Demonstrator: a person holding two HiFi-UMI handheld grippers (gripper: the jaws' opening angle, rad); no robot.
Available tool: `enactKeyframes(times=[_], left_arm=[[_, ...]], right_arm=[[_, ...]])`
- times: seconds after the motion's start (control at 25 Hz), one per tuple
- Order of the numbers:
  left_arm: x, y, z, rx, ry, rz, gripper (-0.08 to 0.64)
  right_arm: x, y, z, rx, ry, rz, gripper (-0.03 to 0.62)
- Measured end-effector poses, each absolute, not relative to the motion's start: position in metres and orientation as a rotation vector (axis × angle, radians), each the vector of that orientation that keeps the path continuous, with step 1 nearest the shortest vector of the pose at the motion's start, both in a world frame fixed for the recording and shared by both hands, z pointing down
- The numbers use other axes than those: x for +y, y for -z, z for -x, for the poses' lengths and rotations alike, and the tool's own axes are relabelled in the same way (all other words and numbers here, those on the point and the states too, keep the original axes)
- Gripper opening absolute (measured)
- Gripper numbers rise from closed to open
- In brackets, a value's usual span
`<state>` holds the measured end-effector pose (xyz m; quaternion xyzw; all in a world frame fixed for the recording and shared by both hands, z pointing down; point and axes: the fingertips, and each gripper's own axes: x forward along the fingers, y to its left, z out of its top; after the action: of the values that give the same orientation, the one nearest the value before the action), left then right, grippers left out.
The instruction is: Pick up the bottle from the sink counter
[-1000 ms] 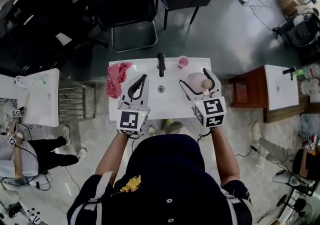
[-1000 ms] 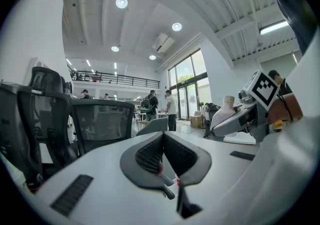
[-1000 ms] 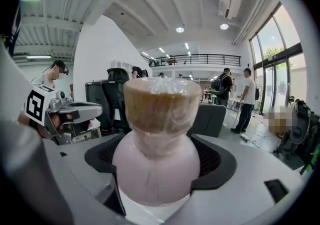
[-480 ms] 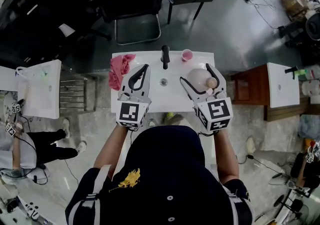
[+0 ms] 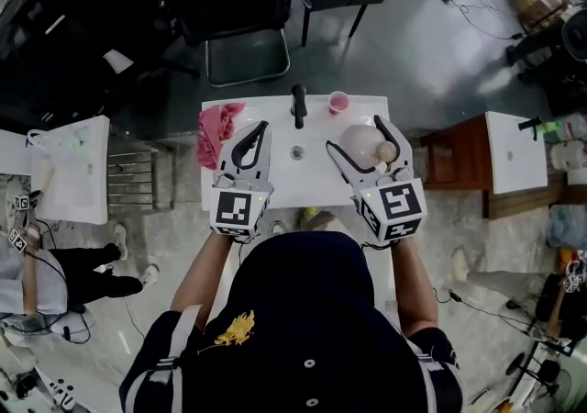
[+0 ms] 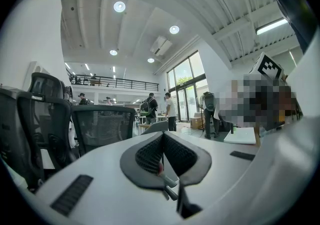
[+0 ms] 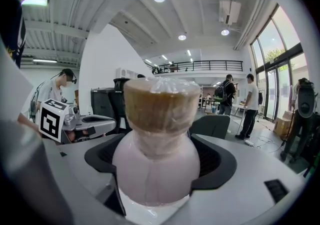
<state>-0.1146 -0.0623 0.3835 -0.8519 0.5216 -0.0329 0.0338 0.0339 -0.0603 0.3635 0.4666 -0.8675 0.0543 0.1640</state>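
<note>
A pale pink bottle [image 5: 360,142] with a tan wrapped cap [image 5: 387,152] sits between the jaws of my right gripper [image 5: 358,136], over the right part of the white sink counter [image 5: 303,184]. In the right gripper view the bottle [image 7: 157,169] fills the gap between the black pads [image 7: 217,161], and the right gripper [image 7: 160,156] is shut on its body. I cannot tell whether it touches the counter. My left gripper [image 5: 254,138] hovers over the counter's left half, and its pads [image 6: 150,155] meet with nothing between them.
A pink cloth [image 5: 216,131] lies at the counter's left edge. A black tap [image 5: 298,106], a small pink cup [image 5: 337,103] and the drain [image 5: 296,152] are at the back and middle. Dark chairs [image 5: 240,7] stand beyond; a wooden side table [image 5: 459,168] is at the right.
The head view has shifted slightly. Both grippers keep nearly the same places over the counter, and the bottle stays between the right jaws.
</note>
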Motion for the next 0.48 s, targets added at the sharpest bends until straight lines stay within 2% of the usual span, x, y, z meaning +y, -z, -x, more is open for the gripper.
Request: enactKeyframes(times=[0.48], left_arm=[[-0.0620,-0.3791,0.1113,1.558,0.099,2.631,0.018]], right_arm=[[-0.0568,-0.3570,-0.0291,-2.482,-0.134,-1.335,0.434]])
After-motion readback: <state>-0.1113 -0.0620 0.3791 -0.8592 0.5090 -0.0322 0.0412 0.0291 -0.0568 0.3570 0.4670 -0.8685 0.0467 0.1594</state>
